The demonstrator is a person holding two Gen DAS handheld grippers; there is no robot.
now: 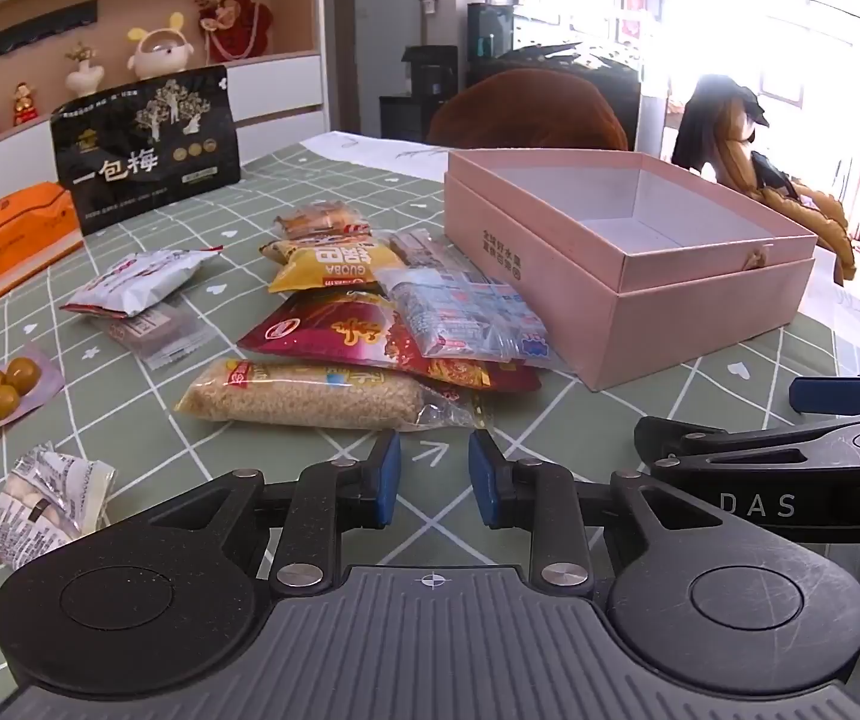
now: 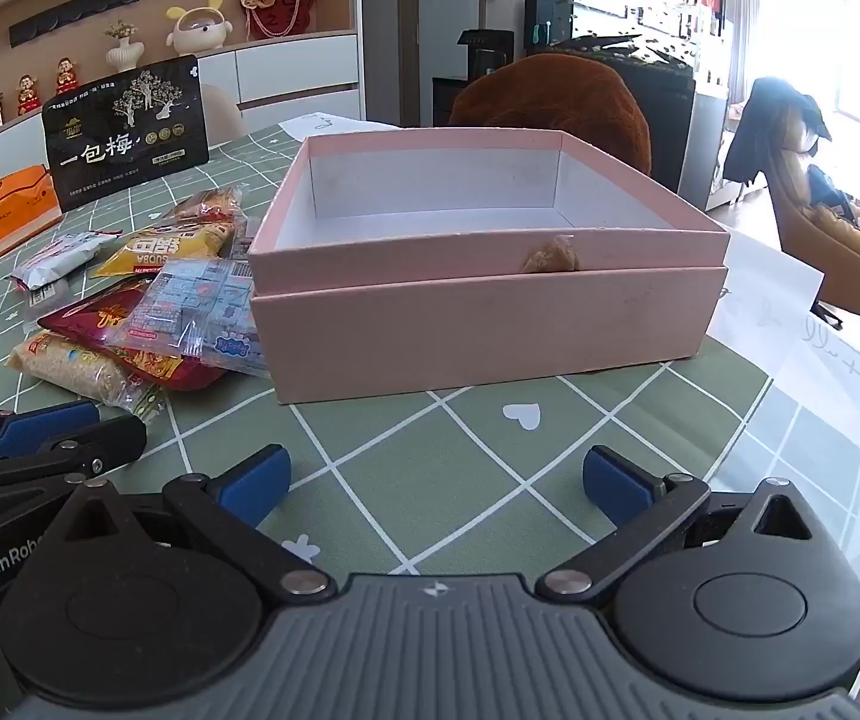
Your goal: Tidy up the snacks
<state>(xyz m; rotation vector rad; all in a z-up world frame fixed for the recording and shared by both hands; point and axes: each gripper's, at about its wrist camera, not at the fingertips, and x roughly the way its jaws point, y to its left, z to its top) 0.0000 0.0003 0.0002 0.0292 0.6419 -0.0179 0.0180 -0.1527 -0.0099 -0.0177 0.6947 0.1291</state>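
- The snacks lie in a loose heap on the green checked tablecloth (image 1: 322, 192), just left of the pink box (image 2: 490, 324); the clear blue-printed packet (image 1: 466, 312) touches the box's left wall.
- In the heap I see a long pack of puffed rice (image 1: 310, 399) nearest me, a red bag (image 1: 370, 336) overlapping it, and a yellow bag (image 1: 328, 267) farther back.
- Off to the left, apart from the heap, sit a white packet (image 1: 136, 282), a pouch of round yellow-brown sweets (image 1: 7, 387) and a crinkled wrapper (image 1: 49, 495).
- The box stands open, its white inside bare, its near wall facing my right gripper (image 2: 436, 483).
- That gripper hangs wide open with nothing in it, with bare cloth between it and the box.
- My left gripper (image 1: 433, 477) is partly open, holding nothing, its tips just short of the rice pack.
- A black bag (image 1: 148, 147) stands upright at the far left, an orange box (image 1: 16, 240) beside it.
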